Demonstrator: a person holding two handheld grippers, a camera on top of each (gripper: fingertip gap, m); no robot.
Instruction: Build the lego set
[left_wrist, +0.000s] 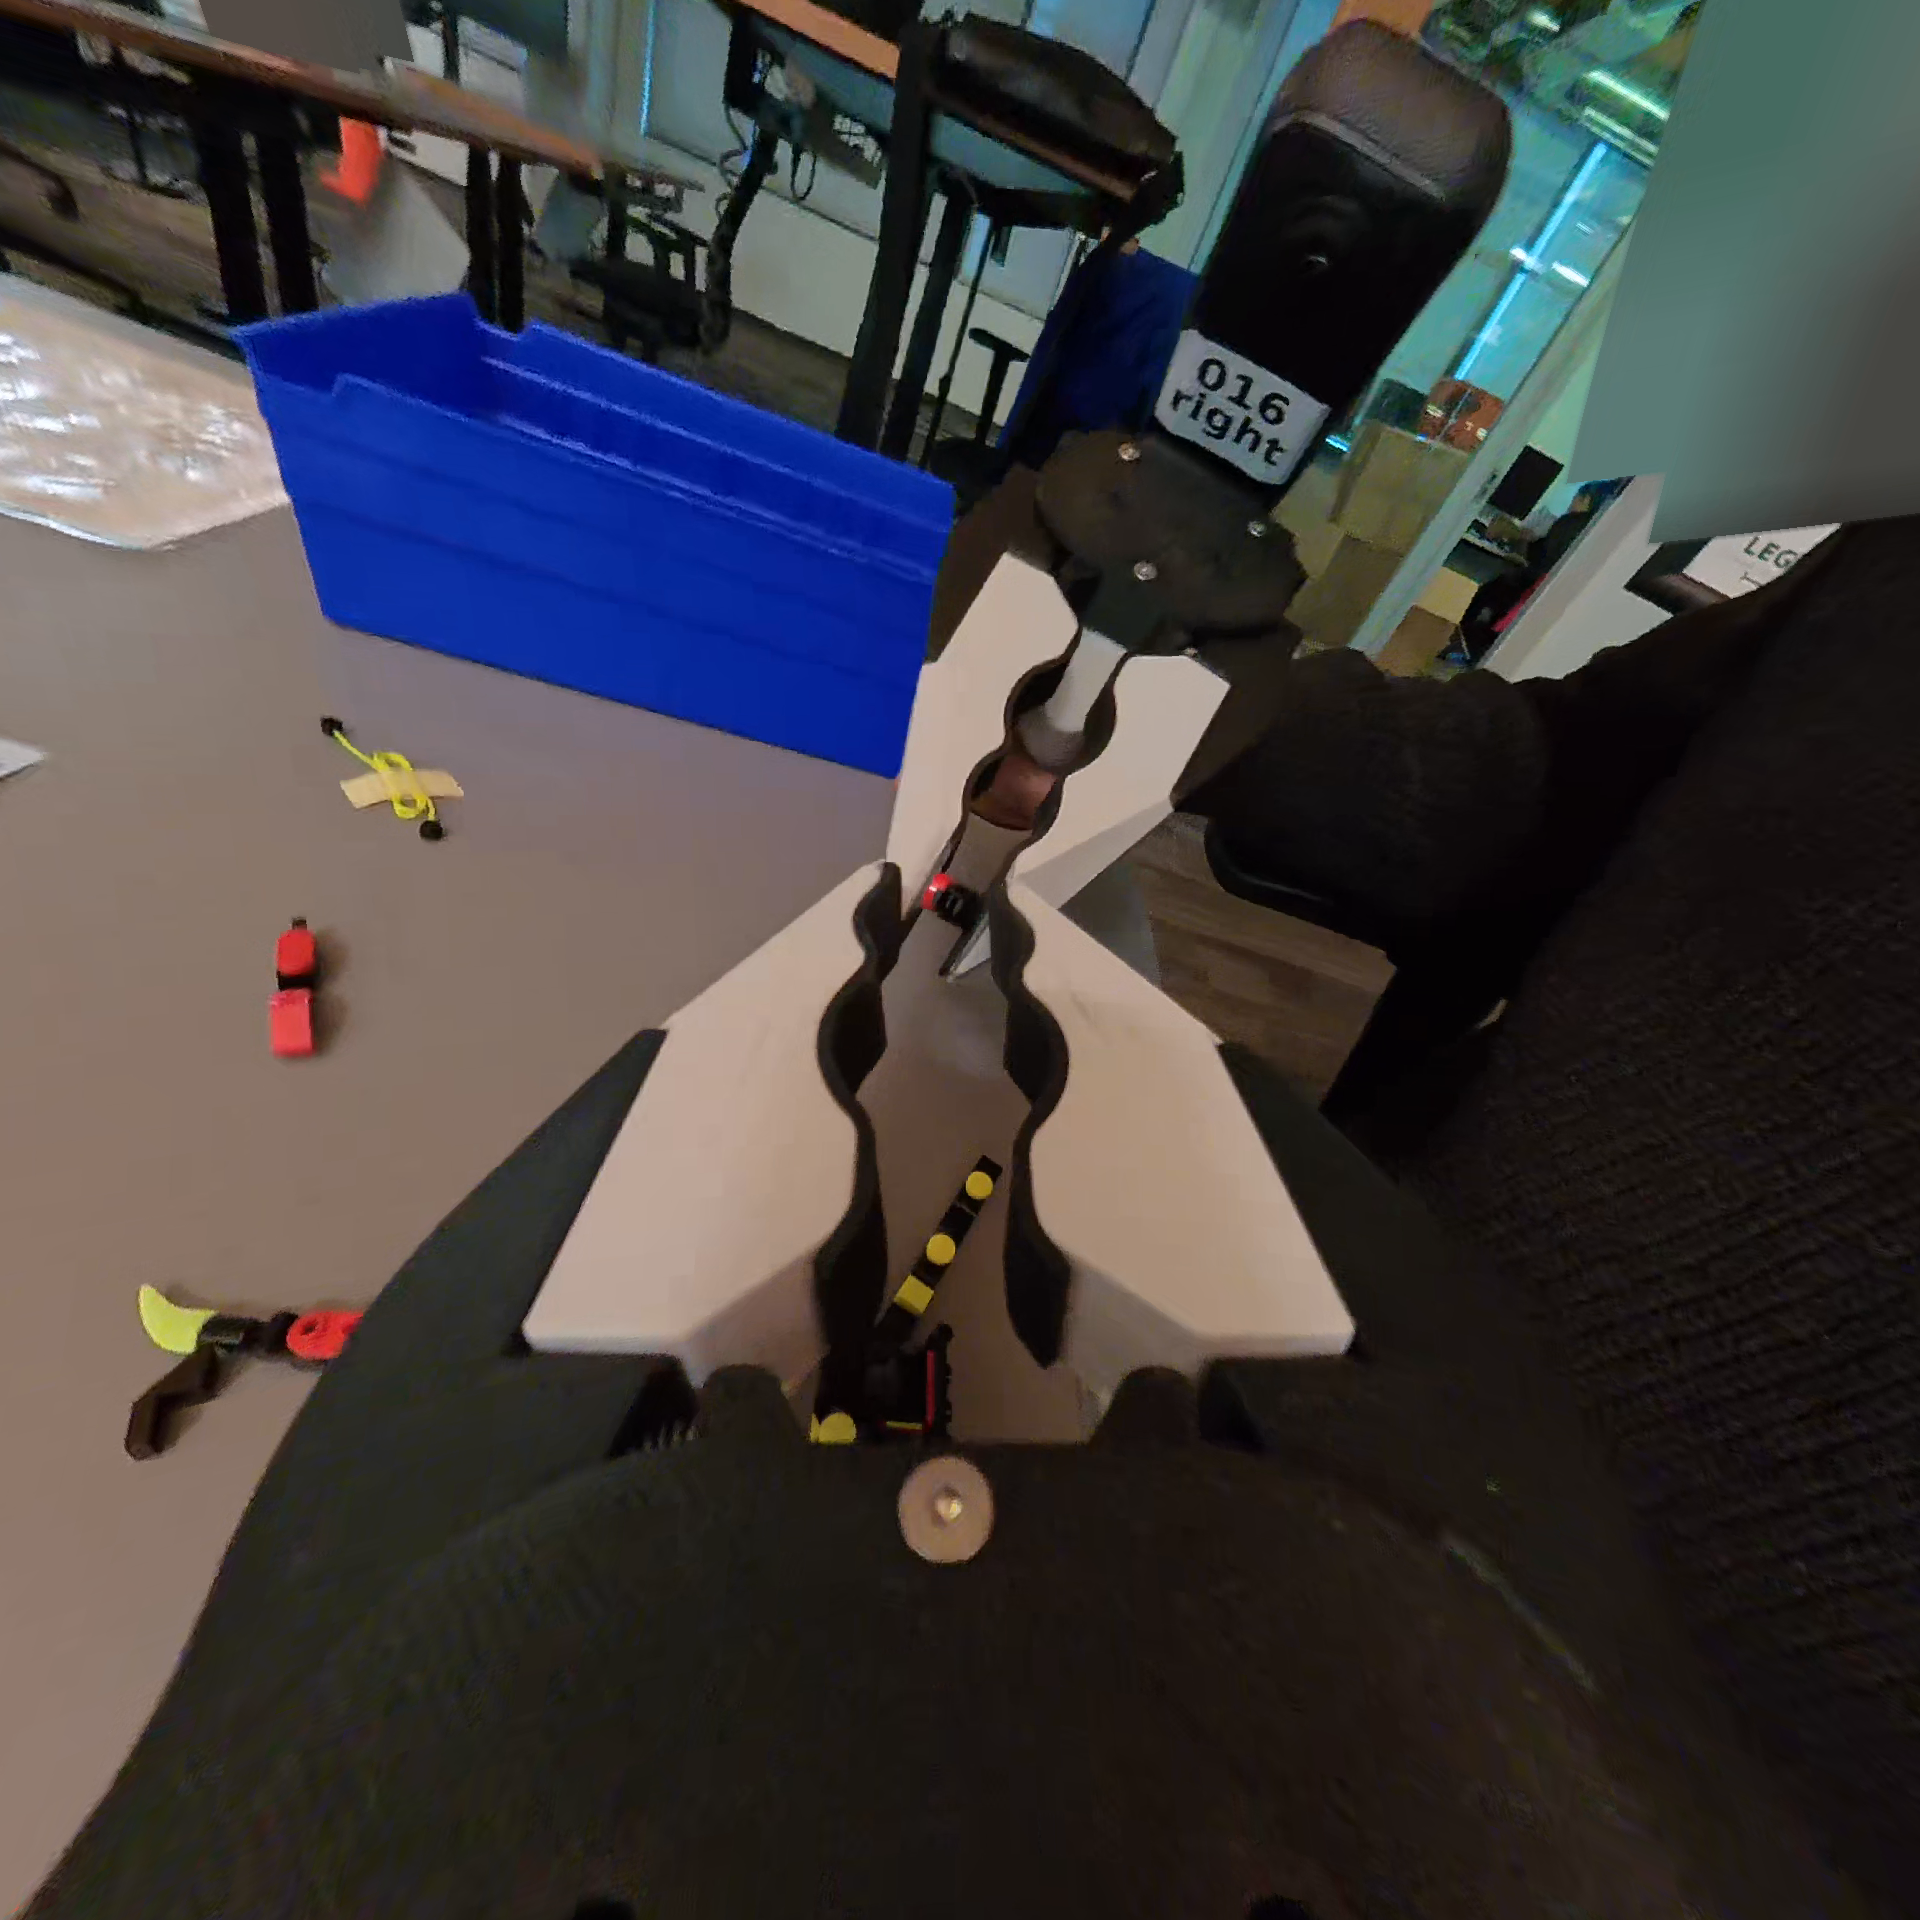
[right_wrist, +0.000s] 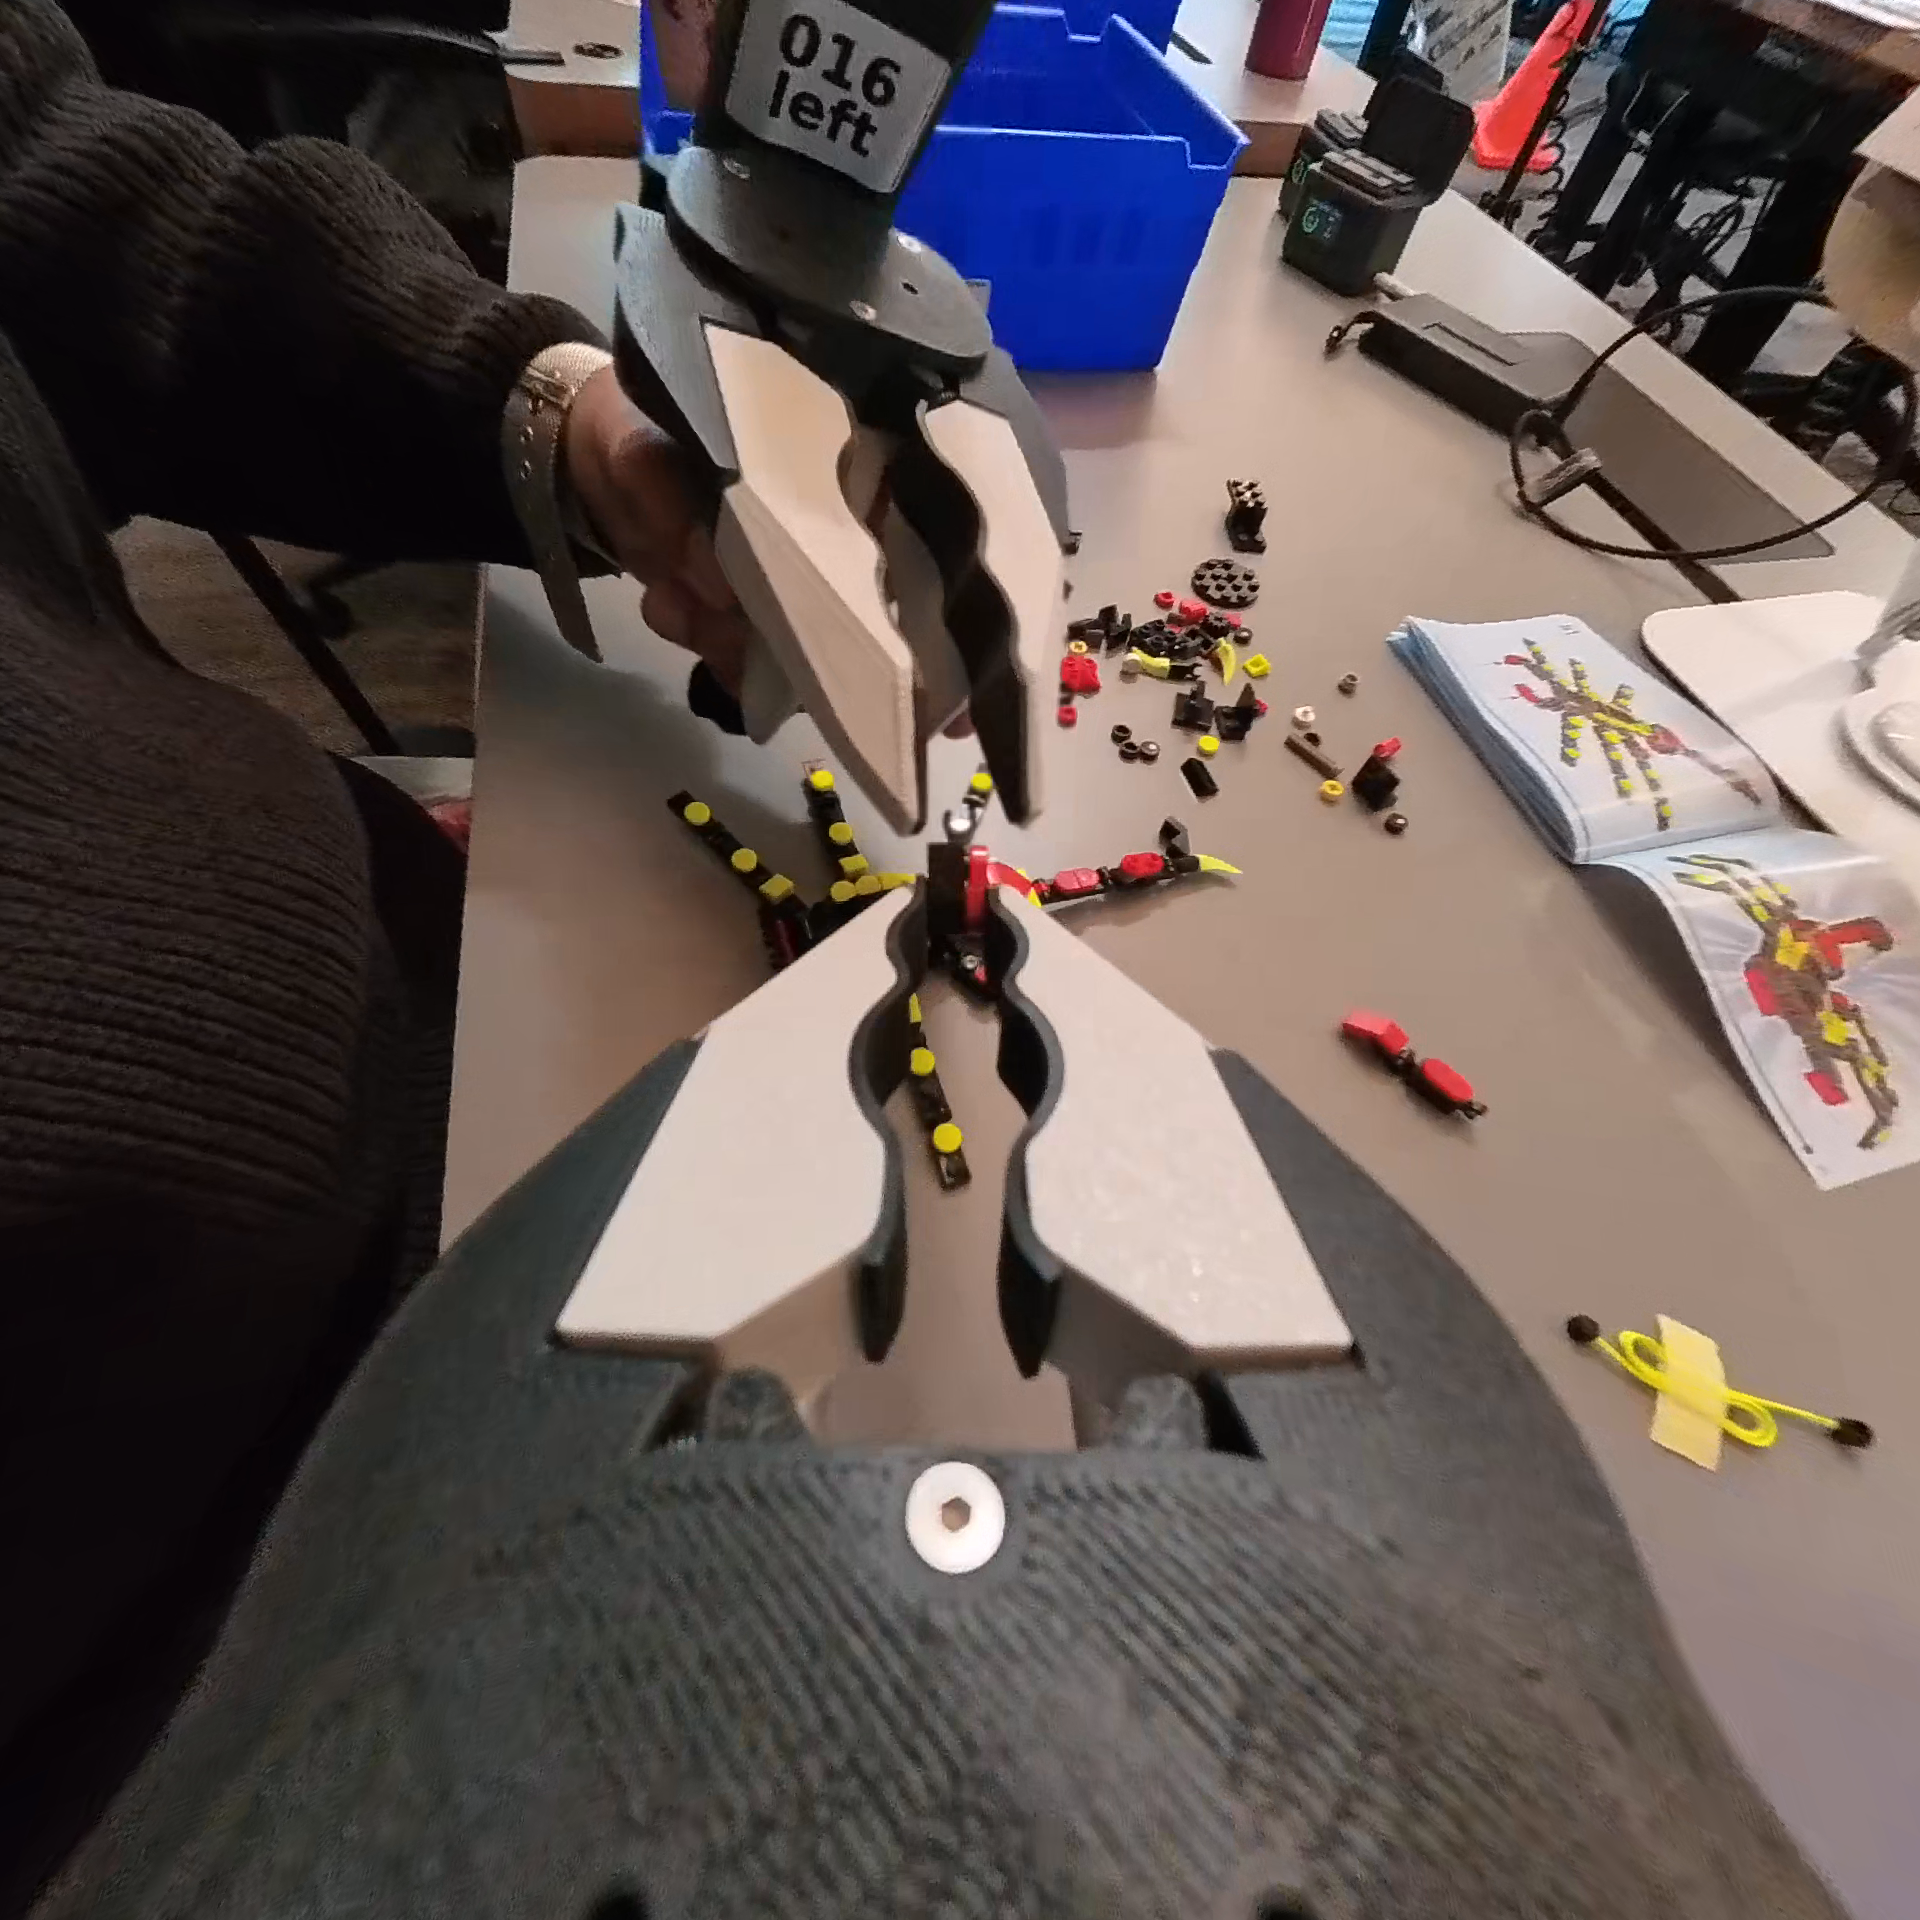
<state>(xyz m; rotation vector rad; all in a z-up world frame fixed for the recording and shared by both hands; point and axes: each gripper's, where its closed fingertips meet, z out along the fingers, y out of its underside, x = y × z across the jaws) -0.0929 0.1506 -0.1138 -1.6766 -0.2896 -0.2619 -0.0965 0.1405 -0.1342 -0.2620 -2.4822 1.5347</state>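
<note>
Closely opposed, two tongs meet over the half-built spider model (right_wrist: 831, 883) at the bench's (right_wrist: 1351, 1299) near edge.
Right tongs (right_wrist: 956, 914) are pinched onto a small black-and-red piece (right_wrist: 961, 883) at the model's middle; left tongs (right_wrist: 966, 805) hover just above, nearly closed, grip unclear. Loose bricks (right_wrist: 1195, 665), an instruction booklet (right_wrist: 1579, 727) and a blue bin (right_wrist: 1070, 208) lie beyond.
</note>
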